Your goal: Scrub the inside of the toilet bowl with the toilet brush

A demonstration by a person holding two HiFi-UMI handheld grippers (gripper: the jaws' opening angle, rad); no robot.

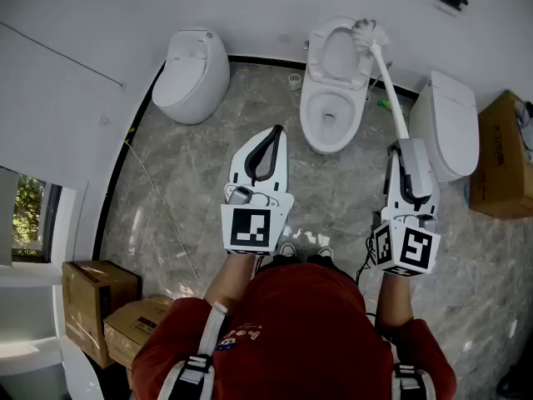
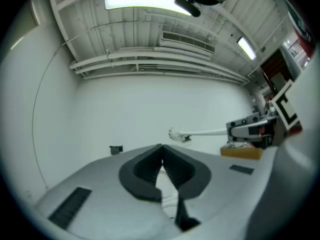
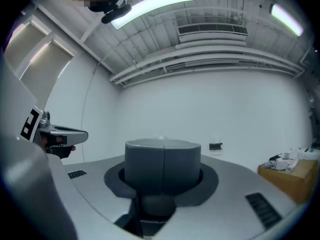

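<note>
The open white toilet [image 1: 331, 98] stands ahead of me on the marble floor, its seat and lid raised. My right gripper [image 1: 402, 152] is shut on the thick grey end of the toilet brush handle [image 3: 163, 164], which hides the rest of the brush in the right gripper view. The thin white shaft [image 1: 391, 90] runs up to the bristle head [image 1: 366, 33], which is by the bowl's far right rim; contact cannot be told. The head [image 2: 176, 134] also shows in the left gripper view. My left gripper [image 1: 273, 133] hangs shut and empty, short of the bowl, its tips [image 2: 161, 147] meeting.
A closed white toilet [image 1: 191, 73] stands at the left and another [image 1: 450, 123] close at the right. Cardboard boxes sit at the far right [image 1: 504, 157] and lower left [image 1: 92, 294]. A curved white wall rings the floor. My feet [image 1: 304, 252] are near the bowl.
</note>
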